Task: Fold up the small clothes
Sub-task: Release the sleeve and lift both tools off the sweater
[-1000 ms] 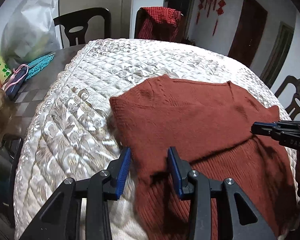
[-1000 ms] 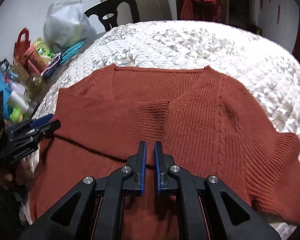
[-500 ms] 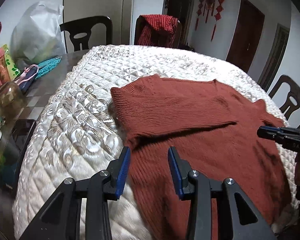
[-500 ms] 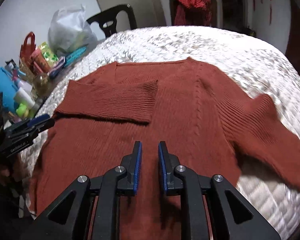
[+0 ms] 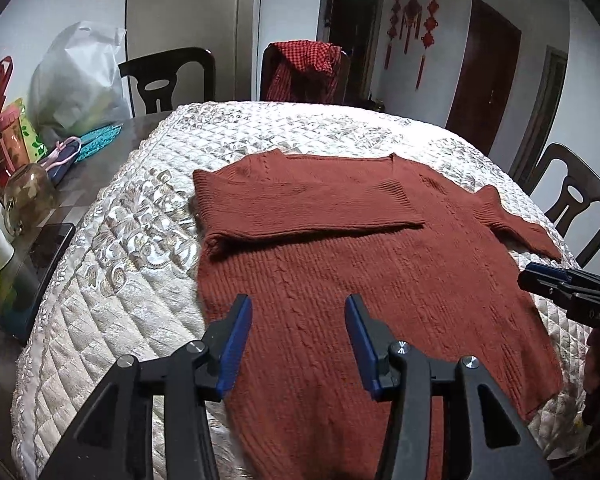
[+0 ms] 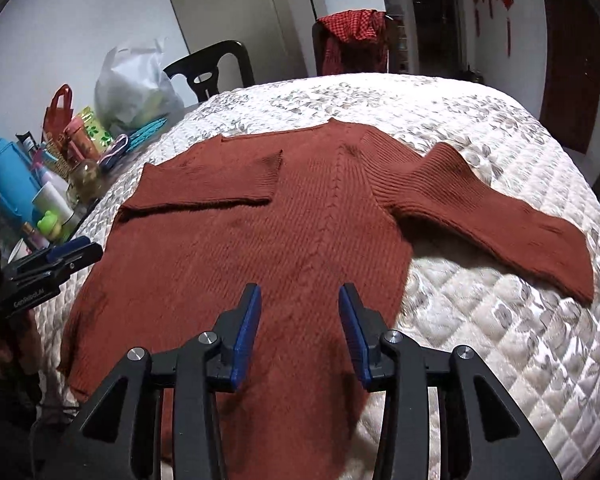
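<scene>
Your fingers are released on both sides: the left gripper and the right gripper have just been opening, and nothing sits between the blue pads of either one. Both hover over the lower body of the rust-red sweater, clear of the knit.

You look to be between folds. The left sleeve is already laid across the chest, its cuff ending near the middle of the garment. The right sleeve is not yet folded; in the right wrist view it runs out toward 3 o'clock over the quilted cover, with a hump where it leaves the shoulder.

The next move probably calls for your right gripper to travel toward 2 o'clock, take that sleeve near the cuff, and carry it back across the chest so it mirrors the first. Pinch only the sleeve layer, and lift enough that the soft knit does not drag the body out of line.

The sweater lies face up and mostly flat on the covered tabletop, neckline at 12 o'clock, hem toward you at 6 o'clock. It is a ribbed knit with a cable line down the centre, and the hem hangs slightly over the near edge.
</scene>
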